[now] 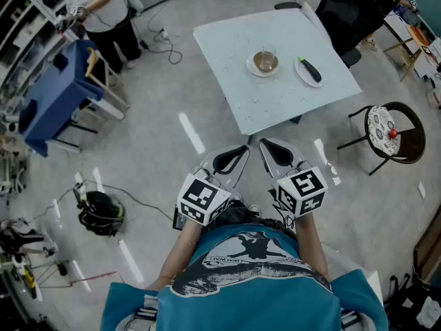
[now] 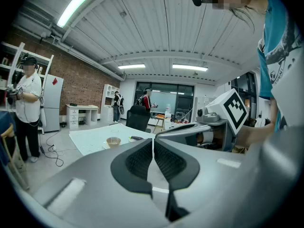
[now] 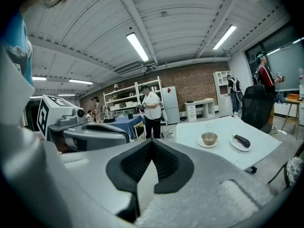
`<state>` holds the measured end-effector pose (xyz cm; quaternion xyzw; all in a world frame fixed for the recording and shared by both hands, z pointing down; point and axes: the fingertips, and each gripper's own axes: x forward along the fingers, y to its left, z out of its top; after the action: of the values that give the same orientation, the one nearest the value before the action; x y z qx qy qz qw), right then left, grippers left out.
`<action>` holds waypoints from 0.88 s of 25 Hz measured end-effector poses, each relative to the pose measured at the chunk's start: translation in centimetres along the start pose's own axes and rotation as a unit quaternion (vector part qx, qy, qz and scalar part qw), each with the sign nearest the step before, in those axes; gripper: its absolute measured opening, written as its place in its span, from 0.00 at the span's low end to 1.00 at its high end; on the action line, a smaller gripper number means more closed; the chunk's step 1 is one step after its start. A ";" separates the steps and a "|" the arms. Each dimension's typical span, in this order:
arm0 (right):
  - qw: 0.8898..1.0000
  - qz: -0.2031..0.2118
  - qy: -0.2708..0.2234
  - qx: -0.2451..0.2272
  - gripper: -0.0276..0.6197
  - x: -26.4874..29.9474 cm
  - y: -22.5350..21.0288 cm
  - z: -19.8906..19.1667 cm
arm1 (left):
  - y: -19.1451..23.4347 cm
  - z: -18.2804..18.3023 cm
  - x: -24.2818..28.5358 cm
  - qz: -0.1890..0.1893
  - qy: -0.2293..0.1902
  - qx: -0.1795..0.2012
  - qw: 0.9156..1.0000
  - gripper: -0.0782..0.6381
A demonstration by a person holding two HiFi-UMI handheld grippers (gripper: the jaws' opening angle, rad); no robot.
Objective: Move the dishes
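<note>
A pale square table (image 1: 275, 95) stands out ahead on the floor. On it sit a brown bowl (image 1: 264, 62) on a white saucer with a clear glass right behind it, and a white plate (image 1: 308, 74) bearing a dark eggplant (image 1: 309, 68). My left gripper (image 1: 244, 149) and right gripper (image 1: 262, 143) are side by side close to my body, well short of the table, both shut and holding nothing. The left gripper view shows its jaws (image 2: 153, 139) pressed together with the bowl (image 2: 113, 141) far beyond. In the right gripper view the jaws (image 3: 151, 141) meet too, with the bowl (image 3: 209, 138) and eggplant (image 3: 242, 140) distant.
A round stool (image 1: 381, 127) stands right of the table and a black chair (image 1: 348, 9) behind it. At the left are a blue cart (image 1: 55, 98), a standing person (image 1: 103, 12), shelving, floor cables and a black bag (image 1: 100, 212).
</note>
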<state>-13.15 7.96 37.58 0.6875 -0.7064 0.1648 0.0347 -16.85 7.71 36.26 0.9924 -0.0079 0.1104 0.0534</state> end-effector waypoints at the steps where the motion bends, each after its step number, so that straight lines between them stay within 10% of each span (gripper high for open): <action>1: 1.000 0.000 0.000 0.001 0.05 0.1 0.0 0.0 | 0.1 0.1 0.0 0.000 0.000 0.000 1.000 0.13; 22: 1.000 -0.022 -0.009 0.013 0.05 1.6 0.3 -0.2 | 2.1 -0.6 0.4 -0.033 0.012 0.014 0.999 0.13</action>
<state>-13.53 6.47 38.14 0.7049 -0.6890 0.1669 0.0229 -16.65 5.72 37.15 0.9914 0.0267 0.1208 0.0434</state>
